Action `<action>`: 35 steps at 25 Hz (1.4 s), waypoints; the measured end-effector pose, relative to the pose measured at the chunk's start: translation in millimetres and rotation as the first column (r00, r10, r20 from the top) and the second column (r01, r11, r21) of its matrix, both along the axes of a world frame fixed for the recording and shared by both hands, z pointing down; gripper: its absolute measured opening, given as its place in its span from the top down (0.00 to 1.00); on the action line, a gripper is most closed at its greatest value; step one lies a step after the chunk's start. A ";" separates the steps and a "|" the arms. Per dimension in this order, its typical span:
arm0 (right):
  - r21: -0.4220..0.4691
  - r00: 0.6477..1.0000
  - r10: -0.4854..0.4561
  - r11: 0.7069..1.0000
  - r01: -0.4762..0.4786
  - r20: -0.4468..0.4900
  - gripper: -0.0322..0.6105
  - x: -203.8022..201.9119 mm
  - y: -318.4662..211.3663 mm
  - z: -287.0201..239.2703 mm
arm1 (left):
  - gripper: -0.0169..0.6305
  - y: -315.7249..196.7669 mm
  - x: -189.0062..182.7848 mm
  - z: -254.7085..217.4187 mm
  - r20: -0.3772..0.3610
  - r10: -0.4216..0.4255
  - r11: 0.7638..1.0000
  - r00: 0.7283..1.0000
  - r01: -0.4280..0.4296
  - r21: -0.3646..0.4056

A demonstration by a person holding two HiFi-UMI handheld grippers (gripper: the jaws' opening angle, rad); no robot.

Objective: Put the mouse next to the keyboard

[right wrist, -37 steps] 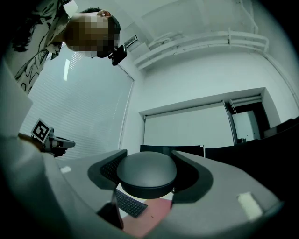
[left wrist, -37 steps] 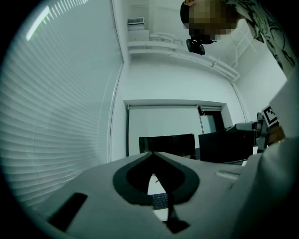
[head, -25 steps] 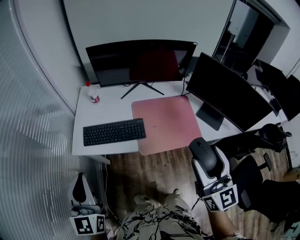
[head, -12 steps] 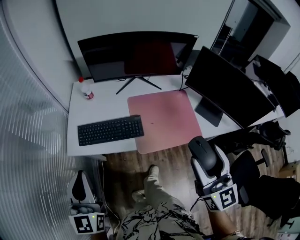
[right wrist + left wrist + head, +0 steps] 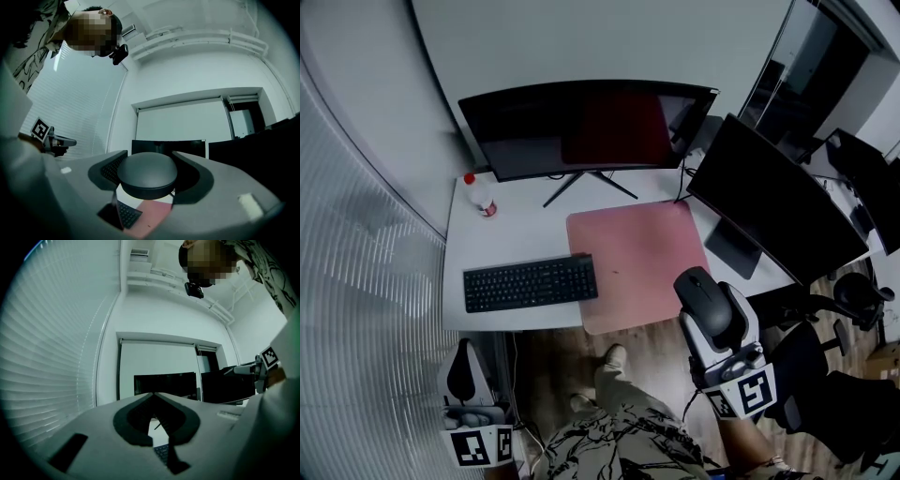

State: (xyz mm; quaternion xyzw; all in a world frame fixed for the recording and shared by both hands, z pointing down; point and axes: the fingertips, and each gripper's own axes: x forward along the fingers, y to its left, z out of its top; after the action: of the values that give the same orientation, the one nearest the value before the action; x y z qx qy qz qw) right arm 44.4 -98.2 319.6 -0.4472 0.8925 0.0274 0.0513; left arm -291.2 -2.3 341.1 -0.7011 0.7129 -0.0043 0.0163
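Note:
The dark mouse sits between the jaws of my right gripper, which is shut on its sides. It hangs in the air over the desk's front edge, just right of the pink mat. In the right gripper view the mouse fills the gap between the pads, with the mat and keyboard below it. The black keyboard lies on the white desk, left of the mat. My left gripper hangs low at the left, below the desk edge, shut and empty; its tips meet.
A wide monitor stands at the back of the desk and a second monitor at the right. A small bottle with a red cap is at the back left. Office chairs stand at the right. The person's foot is under the desk front.
The head view has shifted, so the desk sits a little lower and further right. The person's foot has stepped forward. The right gripper keeps the mouse; the left gripper has hardly moved.

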 end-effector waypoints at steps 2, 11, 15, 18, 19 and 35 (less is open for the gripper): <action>0.001 1.000 -0.003 1.000 0.003 0.002 0.47 1.0 -15.1 -0.3 | 0.99 -14.2 3.0 -2.4 0.005 0.002 1.000 1.000 -0.002 0.000; 0.008 1.000 -0.020 1.000 0.020 0.020 0.47 12.7 -77.9 -2.0 | 0.99 -70.1 14.6 -16.8 0.028 -0.026 1.000 0.999 0.025 0.017; 0.000 0.999 -0.036 0.999 0.036 0.022 0.47 17.9 -99.5 0.0 | 0.99 -87.4 24.8 -21.8 0.024 -0.041 0.999 0.999 0.040 0.020; -0.007 0.999 -0.040 0.999 0.040 0.026 0.47 20.0 -112.9 3.5 | 0.99 -97.1 27.9 -22.3 0.019 -0.045 0.999 0.999 0.044 0.029; -0.011 0.999 -0.037 0.999 0.038 0.029 0.47 20.7 -116.3 4.6 | 0.99 -99.8 28.4 -21.4 0.022 -0.046 0.999 0.999 0.045 0.025; -0.017 0.995 0.093 0.996 -0.092 0.037 0.47 -17.9 -131.1 12.3 | 0.99 -152.2 -22.2 -21.7 0.009 0.080 0.997 0.997 -0.080 0.018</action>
State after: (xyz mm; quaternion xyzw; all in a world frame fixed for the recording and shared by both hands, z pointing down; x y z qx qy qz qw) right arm 26.4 -229.3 331.9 -0.4889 0.8699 0.0146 0.0632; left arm -313.4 -154.5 319.3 -0.7289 0.6842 0.0000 0.0258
